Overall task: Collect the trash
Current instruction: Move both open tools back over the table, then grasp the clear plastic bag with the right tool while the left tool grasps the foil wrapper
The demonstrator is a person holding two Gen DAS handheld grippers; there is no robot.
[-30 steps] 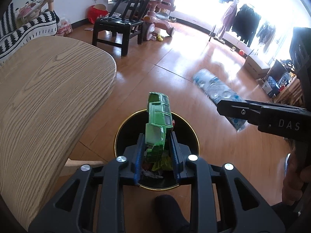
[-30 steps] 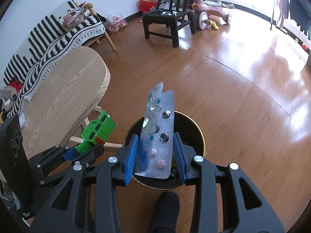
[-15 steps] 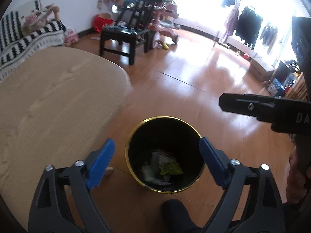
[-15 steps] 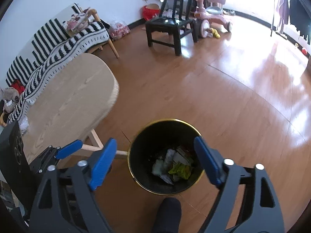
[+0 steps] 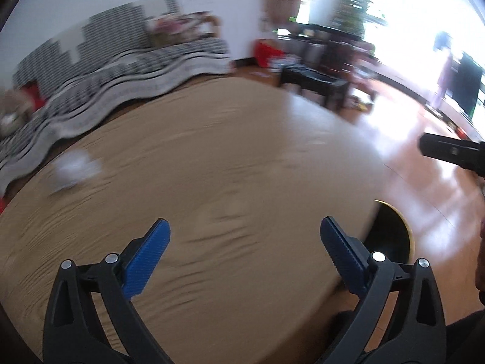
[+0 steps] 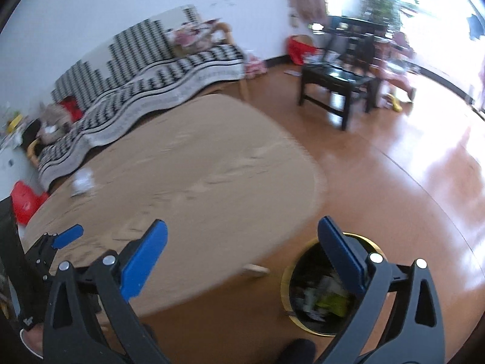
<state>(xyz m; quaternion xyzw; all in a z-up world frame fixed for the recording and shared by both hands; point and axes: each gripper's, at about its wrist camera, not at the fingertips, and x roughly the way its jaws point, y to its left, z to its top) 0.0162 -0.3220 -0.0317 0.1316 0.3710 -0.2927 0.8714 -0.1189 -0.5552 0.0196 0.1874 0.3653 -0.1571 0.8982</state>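
My left gripper (image 5: 244,236) and right gripper (image 6: 242,238) have just been opening and now gape wide with nothing between them, free for more trash. The bin (image 6: 321,288) sits at five o'clock, beside the table (image 6: 188,188). A white scrap (image 5: 74,170) lies at ten o'clock, too blurred to identify.
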